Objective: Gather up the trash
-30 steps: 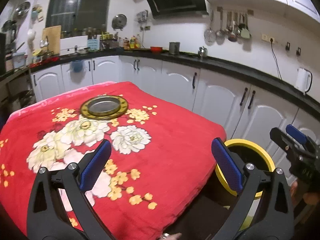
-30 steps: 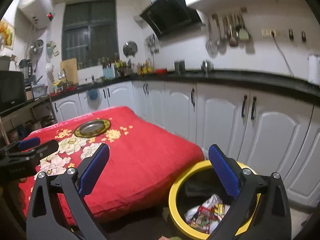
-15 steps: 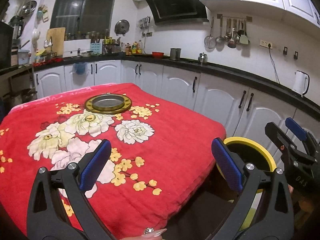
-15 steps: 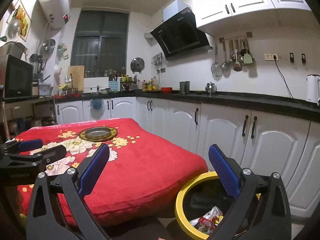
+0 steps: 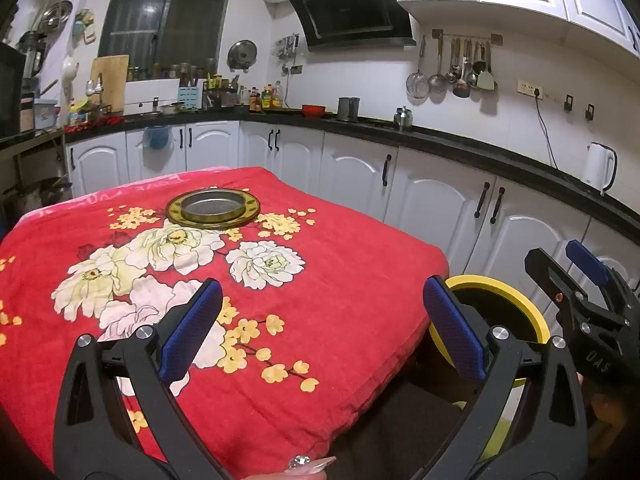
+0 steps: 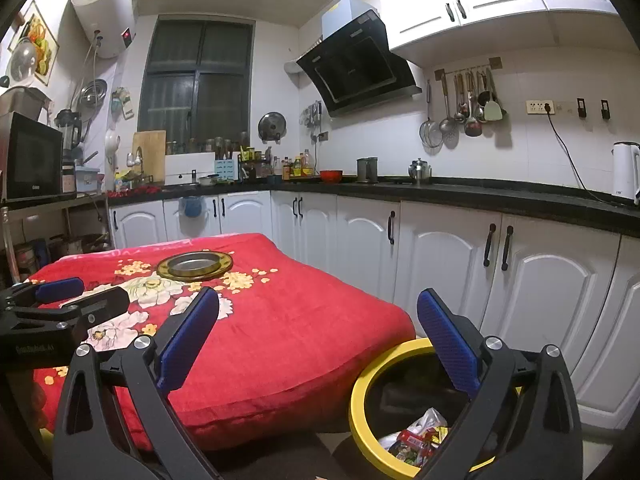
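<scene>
A yellow-rimmed bin [image 6: 362, 394] stands on the floor by the table's right corner, with wrappers and a plastic bag [image 6: 416, 436] inside. It also shows in the left wrist view [image 5: 516, 300]. My left gripper [image 5: 322, 328] is open and empty above the red floral tablecloth [image 5: 340, 280]. My right gripper [image 6: 318, 338] is open and empty, above the table's corner and the bin. Each gripper shows in the other's view: the right one [image 5: 568, 264] at the right, the left one [image 6: 80, 294] at the left.
A round brass-rimmed metal dish [image 5: 212, 209] sits at the table's far side. White cabinets [image 6: 440, 256] under a black counter run behind and to the right of the table. A shelf with a microwave [image 6: 30, 160] stands at the left.
Both grippers have tilted upward, so more of the wall and ceiling shows and the bin sits lower in view. Both stay open and empty.
</scene>
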### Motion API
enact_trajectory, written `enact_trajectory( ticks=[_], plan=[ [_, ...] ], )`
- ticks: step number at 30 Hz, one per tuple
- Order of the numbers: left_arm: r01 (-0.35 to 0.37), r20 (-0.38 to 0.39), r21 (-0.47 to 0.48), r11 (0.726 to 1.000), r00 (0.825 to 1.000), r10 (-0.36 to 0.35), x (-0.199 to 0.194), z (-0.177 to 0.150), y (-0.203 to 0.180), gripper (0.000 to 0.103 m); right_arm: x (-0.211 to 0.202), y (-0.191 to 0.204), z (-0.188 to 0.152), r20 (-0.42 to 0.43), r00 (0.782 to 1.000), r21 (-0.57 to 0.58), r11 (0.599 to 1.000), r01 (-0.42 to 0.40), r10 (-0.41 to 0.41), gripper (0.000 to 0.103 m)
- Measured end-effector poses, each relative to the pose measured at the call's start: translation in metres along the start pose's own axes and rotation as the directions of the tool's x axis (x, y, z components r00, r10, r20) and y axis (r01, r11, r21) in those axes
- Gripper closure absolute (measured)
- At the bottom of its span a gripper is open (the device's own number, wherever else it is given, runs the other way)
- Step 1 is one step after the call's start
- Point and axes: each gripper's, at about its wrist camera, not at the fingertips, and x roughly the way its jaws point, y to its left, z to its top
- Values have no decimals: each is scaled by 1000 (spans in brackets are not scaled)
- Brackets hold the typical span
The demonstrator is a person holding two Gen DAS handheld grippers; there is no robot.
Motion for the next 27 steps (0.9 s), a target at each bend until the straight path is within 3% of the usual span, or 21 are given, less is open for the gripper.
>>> enact_trajectory(
  ticks=[27],
  plan=[
    [-6, 3, 1, 1000, 1000, 6, -2, 3, 1, 11, 2, 0, -1, -5, 1000, 4, 1000, -4, 4, 6]
  ],
)
